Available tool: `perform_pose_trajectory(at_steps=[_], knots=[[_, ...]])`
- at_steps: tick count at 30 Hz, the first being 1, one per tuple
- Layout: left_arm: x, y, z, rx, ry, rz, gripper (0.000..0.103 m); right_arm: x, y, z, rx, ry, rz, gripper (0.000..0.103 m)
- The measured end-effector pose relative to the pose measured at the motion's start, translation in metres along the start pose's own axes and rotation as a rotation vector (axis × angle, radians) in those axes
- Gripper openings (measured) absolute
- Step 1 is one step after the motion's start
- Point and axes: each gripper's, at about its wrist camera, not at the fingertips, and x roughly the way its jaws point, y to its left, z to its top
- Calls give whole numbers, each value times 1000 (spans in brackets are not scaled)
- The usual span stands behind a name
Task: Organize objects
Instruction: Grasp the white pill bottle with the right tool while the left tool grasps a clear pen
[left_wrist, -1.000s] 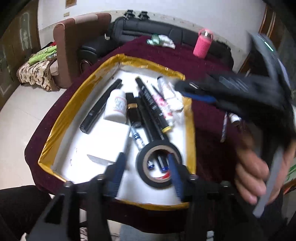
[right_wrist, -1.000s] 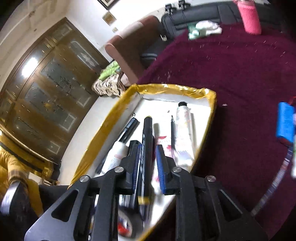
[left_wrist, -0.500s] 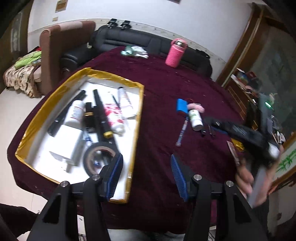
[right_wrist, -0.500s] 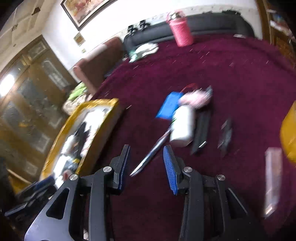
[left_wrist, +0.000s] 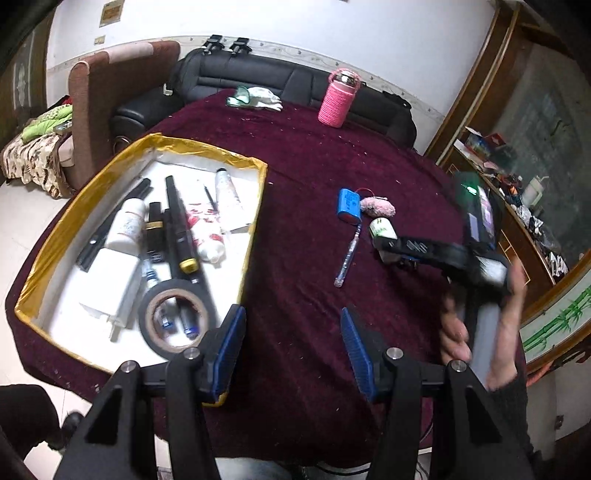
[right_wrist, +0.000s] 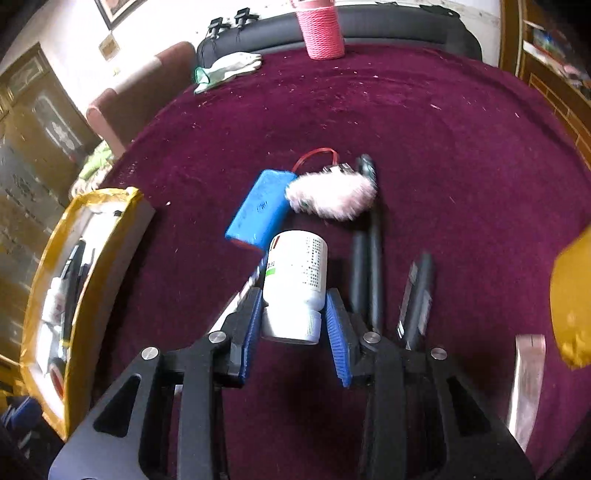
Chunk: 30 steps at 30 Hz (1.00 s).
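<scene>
A gold-rimmed white tray on the maroon table holds markers, tubes, a white bottle and a roll of black tape. My left gripper is open and empty above the cloth by the tray's right edge. My right gripper is open, its blue pads on either side of the cap end of a white pill bottle lying on the table; I cannot tell if they touch it. A blue battery pack, a pink fluffy thing and a pen lie beside it.
Dark sticks and a black clip lie right of the bottle. A pink-sleeved flask and white gloves sit at the table's far edge. A sofa and an armchair stand behind. A yellow object is at far right.
My right gripper has left the tray, swung right across the table and come down around the white pill bottle. My left gripper has drawn back from the tape roll to the tray's right edge.
</scene>
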Motion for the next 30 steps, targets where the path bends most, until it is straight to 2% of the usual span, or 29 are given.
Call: perform_pose_trajectory(at_steps=[5, 9, 16, 20, 22, 24, 28, 30], knots=[[24, -18, 8, 40, 61, -57, 54, -22, -16, -42, 26, 13, 73, 33], [50, -34, 16, 98, 99, -43, 54, -39, -28, -69, 51, -19, 126, 33], [106, -53, 40, 138, 171, -42, 53, -42, -22, -77, -2, -46, 90, 33], [145, -65, 47, 156, 223, -29, 53, -42, -30, -76, 21, -52, 127, 33], [153, -72, 49, 185, 197, 1, 52, -42, -34, -75, 42, -50, 149, 33], [157, -76, 51, 202, 191, 18, 48, -42, -34, -76, 45, -51, 153, 33], [159, -82, 48, 274, 150, 93, 23, -41, -30, -76, 33, -55, 136, 33], [155, -77, 46, 283, 138, 85, 14, -41, -31, -76, 32, -56, 135, 33]])
